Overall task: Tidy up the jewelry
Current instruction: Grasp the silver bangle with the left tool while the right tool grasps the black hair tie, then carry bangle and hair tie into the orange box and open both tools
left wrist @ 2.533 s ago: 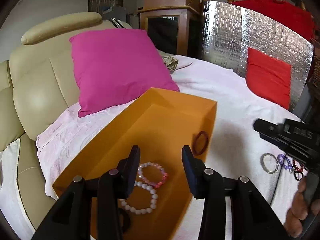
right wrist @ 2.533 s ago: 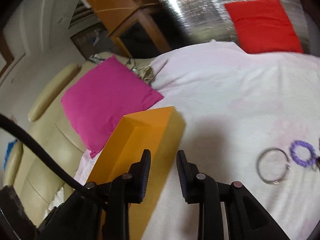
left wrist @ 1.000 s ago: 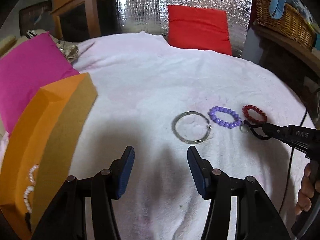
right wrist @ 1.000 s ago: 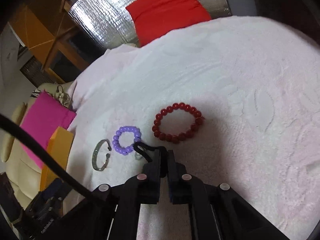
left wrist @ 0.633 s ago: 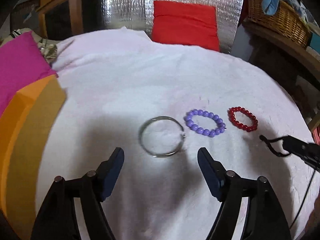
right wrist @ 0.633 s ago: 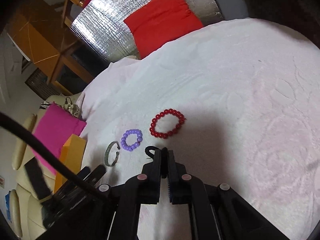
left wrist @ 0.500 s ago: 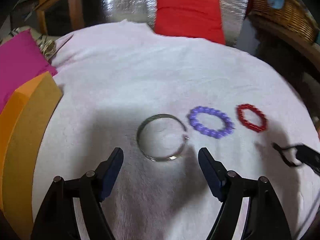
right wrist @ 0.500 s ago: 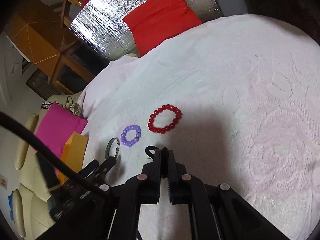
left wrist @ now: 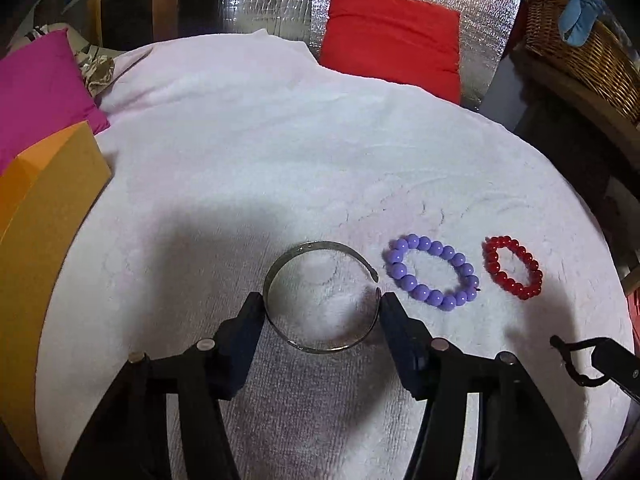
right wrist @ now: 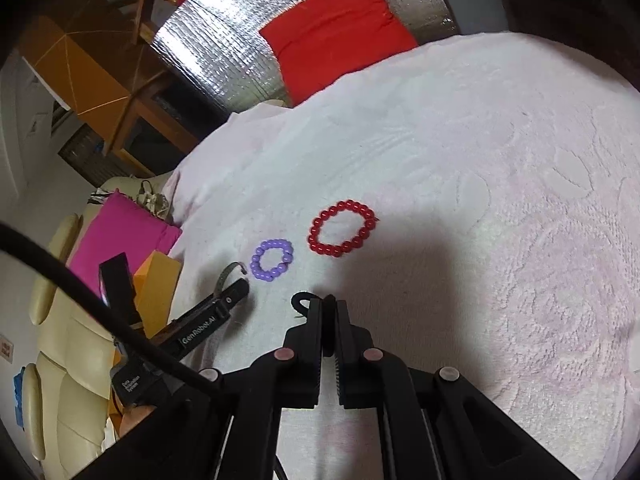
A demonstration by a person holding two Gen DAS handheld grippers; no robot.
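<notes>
At the left edge of the blanket-covered surface (left wrist: 248, 168) an orange box (left wrist: 44, 216) is sitting, with a magenta cushion (left wrist: 36, 80) lying behind it. Moving right, the left tongs (left wrist: 322, 308) are spreading wide around a silver cuff bracelet (left wrist: 320, 296) that is lying flat on the white blanket; one fingertip is standing just beside the cuff's left rim and the other just beside its open ends, so nothing is being clamped. In the right wrist view the same cuff (right wrist: 226, 276) is showing edge-on under that tool's finger. Just beside the cuff's gap a purple bead bracelet (left wrist: 432, 276) is resting, and near it, further right, a red bead bracelet (left wrist: 514, 266) is lying apart from the purple one. Toward the right edge the right tongs (right wrist: 328, 304) are pressing together on a thin black hair tie (right wrist: 300, 300), whose loop is sticking out at the left of the tips; from the left wrist view the tie (left wrist: 568, 360) is hanging above the blanket. A red cushion (left wrist: 392, 36) is leaning against a silver foil panel (left wrist: 272, 4) at the far edge.
</notes>
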